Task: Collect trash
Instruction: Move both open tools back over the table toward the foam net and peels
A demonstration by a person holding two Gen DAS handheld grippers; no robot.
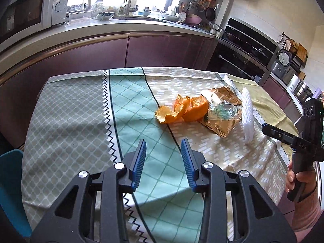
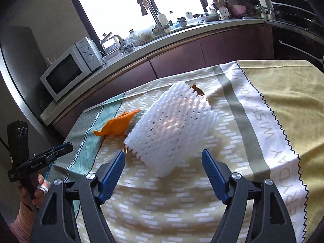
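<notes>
Orange peel (image 1: 181, 109) lies on the tablecloth (image 1: 81, 111), touching a crumpled gold and clear wrapper (image 1: 220, 109). A white foam fruit net (image 1: 248, 114) leans against the wrapper's right side. My left gripper (image 1: 163, 147) is open and empty, hovering short of the peel. In the right wrist view the foam net (image 2: 172, 127) fills the middle, with the peel (image 2: 118, 125) behind it at left. My right gripper (image 2: 163, 162) is open, its fingertips just short of the net on either side. It also shows at the right edge of the left wrist view (image 1: 265, 128).
The table stands before a curved kitchen counter (image 1: 81, 28) with purple cabinets, a microwave (image 1: 26, 10), a sink tap and dishes. An oven (image 1: 243, 46) is at the right. A teal chair (image 1: 12, 184) sits at the table's left edge.
</notes>
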